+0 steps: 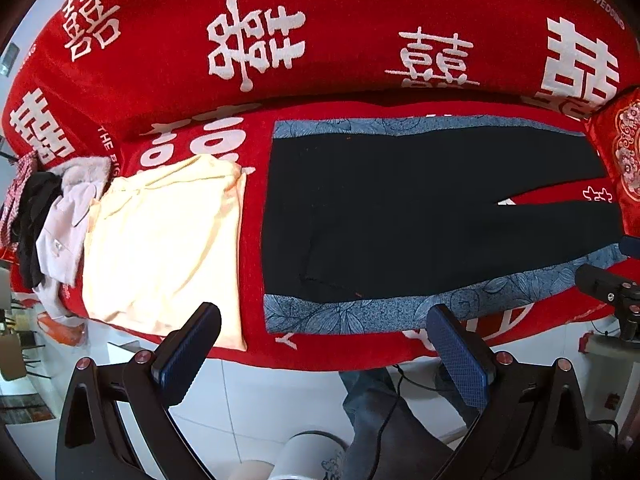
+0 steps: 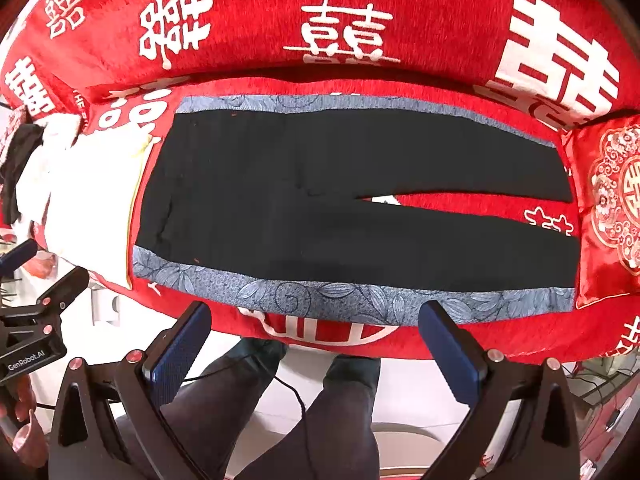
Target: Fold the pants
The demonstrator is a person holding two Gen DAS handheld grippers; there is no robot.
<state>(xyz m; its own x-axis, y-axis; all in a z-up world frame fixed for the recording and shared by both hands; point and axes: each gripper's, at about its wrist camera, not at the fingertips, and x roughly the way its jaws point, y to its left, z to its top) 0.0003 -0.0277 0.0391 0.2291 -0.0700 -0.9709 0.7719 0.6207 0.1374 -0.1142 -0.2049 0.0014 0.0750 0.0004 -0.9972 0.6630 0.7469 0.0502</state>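
Red sofa cover (image 1: 360, 80) with white characters carries the black pants (image 1: 400, 216) spread flat, waist toward the cream folded garment (image 1: 168, 248) on my left, while my left gripper (image 1: 320, 344) and right gripper (image 2: 316, 340) hover at the front edge, both wide apart, holding nothing.

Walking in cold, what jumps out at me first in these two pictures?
The bright red sofa cover with big white characters fills both views. Black pants with blue patterned side stripes lie flat across the seat, legs toward the right. Left of them sits a pale yellow garment.
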